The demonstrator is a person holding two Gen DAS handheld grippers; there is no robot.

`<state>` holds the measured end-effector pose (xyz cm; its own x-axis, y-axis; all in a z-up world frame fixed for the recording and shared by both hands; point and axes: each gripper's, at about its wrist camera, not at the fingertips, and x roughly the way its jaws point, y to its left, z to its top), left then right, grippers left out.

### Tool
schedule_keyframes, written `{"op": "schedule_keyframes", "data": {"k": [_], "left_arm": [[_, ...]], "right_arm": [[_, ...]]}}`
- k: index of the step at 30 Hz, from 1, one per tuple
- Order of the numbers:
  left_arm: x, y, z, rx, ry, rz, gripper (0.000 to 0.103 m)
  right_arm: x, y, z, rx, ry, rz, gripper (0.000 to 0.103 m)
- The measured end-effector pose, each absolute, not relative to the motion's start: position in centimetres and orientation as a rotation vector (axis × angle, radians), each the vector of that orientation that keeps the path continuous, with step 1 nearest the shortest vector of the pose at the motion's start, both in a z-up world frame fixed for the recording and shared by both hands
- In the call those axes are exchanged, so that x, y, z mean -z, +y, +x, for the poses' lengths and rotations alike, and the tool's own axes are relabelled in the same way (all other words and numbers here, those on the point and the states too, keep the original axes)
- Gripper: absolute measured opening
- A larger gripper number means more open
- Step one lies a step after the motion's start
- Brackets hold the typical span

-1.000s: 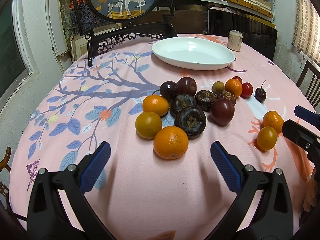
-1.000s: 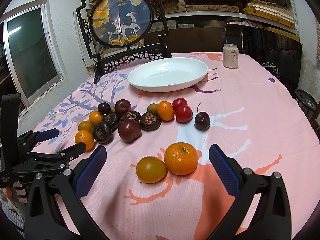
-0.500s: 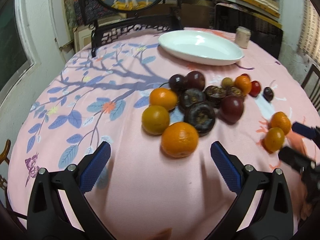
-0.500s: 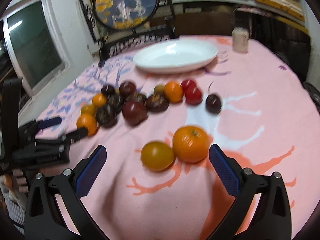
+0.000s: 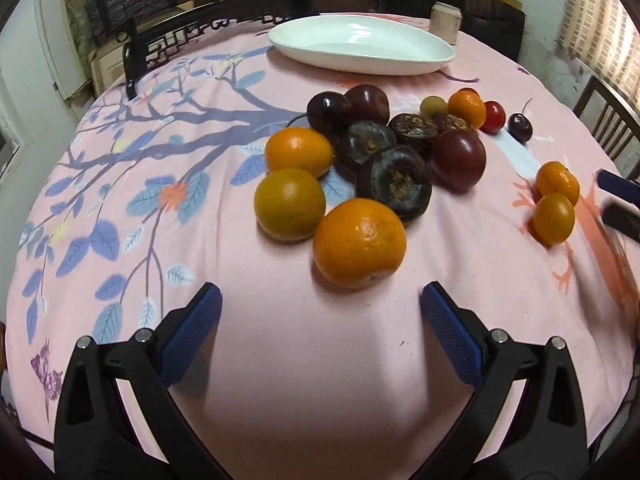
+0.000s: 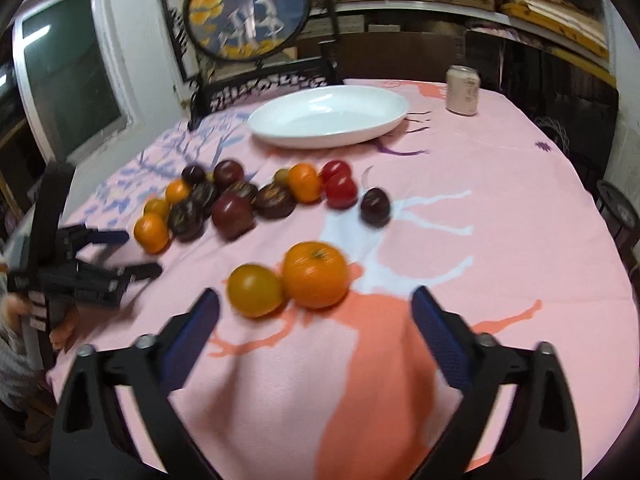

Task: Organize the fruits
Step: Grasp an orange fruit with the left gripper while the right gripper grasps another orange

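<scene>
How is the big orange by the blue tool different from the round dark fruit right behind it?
The big orange is bright and dimpled; the dark fruit is purple-black, with a rough brown centre. The orange lies nearer the left tool; the dark fruit sits deeper in the pile. Both are round and rest on the pink tablecloth.

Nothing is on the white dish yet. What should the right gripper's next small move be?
Probably ease the right gripper, whose jaws are closing with nothing between them, forward around the bright orange tangerine. That fruit lies just ahead, touching the duller yellow-orange fruit, and the white oval dish holds no fruit.
</scene>
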<state>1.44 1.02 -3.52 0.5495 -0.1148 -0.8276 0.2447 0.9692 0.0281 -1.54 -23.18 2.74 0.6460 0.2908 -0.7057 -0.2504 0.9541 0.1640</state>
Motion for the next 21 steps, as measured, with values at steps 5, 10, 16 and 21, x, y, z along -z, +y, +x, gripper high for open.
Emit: {"op": "schedule_keyframes", "data": {"k": [5, 10, 16, 21], "left_arm": [[3.0, 0.9, 2.3, 0.234, 0.958, 0.109, 0.097], [2.5, 1.5, 3.6, 0.256, 0.939, 0.061, 0.060], [2.4, 1.1, 3.6, 0.293, 0.934, 0.073, 0.041], [2.4, 1.5, 3.8, 0.310, 0.938, 0.042, 0.041]], "right_arm": [[-1.5, -25.0, 0.2, -0.328, 0.873, 0.177, 0.078], [-1.4, -25.2, 0.4, -0.330, 0.881, 0.211, 0.077], [-0.9, -24.7, 1.1, -0.338, 0.922, 0.212, 0.068], [-0.6, -24.1, 2.5, -0.362, 0.953, 0.234, 0.056]]}}
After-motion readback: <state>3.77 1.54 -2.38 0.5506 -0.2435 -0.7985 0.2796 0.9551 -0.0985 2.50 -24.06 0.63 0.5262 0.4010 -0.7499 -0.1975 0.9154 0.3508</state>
